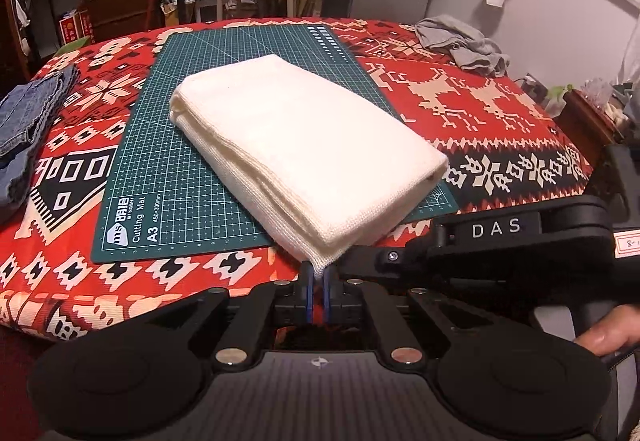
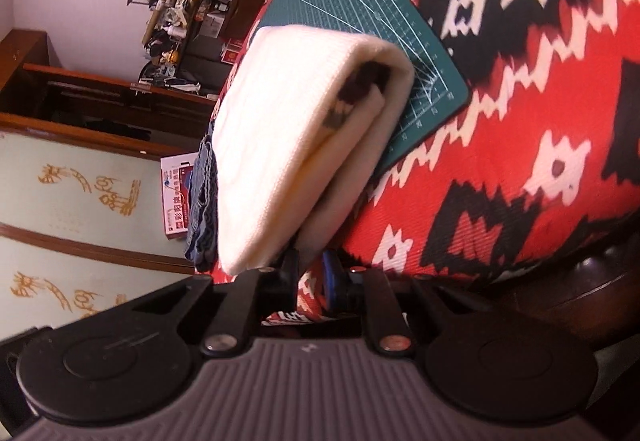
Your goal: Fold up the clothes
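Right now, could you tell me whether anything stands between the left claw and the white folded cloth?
Nothing visible does: the left claw is already shut on the near corner of the white folded cloth.

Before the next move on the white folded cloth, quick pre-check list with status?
1. Left hand-held gripper shut on the near corner of the folded white knit cloth: ok.
2. Right hand-held gripper holding the cloth's other near edge: cannot tell, the cloth hides its left finger and a gap shows beside the blue pad.
3. Cloth folded into a neat stack: ok, though layers gape at the end seen from the right wrist.
4. Cloth sits on the green cutting mat: not ok, the near end overhangs onto the red patterned tablecloth.
5. Folded blue denim and crumpled grey garment apart from the cloth: ok.
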The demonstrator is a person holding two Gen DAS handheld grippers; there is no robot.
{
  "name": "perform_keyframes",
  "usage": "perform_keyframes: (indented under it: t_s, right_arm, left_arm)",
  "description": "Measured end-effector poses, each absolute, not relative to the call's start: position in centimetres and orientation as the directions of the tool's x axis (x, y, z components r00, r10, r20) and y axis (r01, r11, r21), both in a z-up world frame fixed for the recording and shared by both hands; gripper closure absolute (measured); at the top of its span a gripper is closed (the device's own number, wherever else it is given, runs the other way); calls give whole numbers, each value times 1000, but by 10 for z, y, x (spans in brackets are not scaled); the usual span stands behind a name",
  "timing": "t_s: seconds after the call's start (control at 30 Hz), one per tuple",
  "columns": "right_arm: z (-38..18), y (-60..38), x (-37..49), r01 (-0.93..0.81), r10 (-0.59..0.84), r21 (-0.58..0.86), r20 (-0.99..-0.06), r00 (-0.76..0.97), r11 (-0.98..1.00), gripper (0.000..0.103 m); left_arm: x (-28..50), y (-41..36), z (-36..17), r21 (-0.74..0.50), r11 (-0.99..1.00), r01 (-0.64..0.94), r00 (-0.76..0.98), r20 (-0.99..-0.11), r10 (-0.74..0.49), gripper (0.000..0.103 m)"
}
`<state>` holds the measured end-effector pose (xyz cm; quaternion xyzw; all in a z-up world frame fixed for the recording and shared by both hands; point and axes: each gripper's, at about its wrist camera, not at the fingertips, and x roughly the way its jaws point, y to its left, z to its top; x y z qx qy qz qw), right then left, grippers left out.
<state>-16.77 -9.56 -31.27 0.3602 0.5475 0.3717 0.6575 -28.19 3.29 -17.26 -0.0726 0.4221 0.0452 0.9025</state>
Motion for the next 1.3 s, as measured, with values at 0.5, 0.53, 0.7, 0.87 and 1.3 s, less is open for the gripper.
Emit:
perform_keyframes:
  t_s: [0.5,0.53,0.7,0.87,1.3]
  right_arm:
    - [-310,-124,-166,-5,839,870,-475,265,494,103]
    - [-309,-127,-166,-4,837,870,-473,274,493,103]
    - [-282,-133,-163,-100,817,835,-493,298,540,99]
    - [-243,-133,-155,-250,793,760,-523,311,599,98]
    - [-163,-138,-167,-528,739,540,-603,300,655,60]
  left_arm:
    - [-282,35,-179,-118,982,-146,618,-786,-2,99]
    - [-282,34,-179,-116,983,-144,617,-787,-3,99]
    - [-284,33,-176,-115,984,-137,617,-787,-6,99]
    - [-286,36,-173,-120,982,-146,617,-787,-4,81]
    - [-296,57,-161,-193,964,-185,599,-799,-45,48]
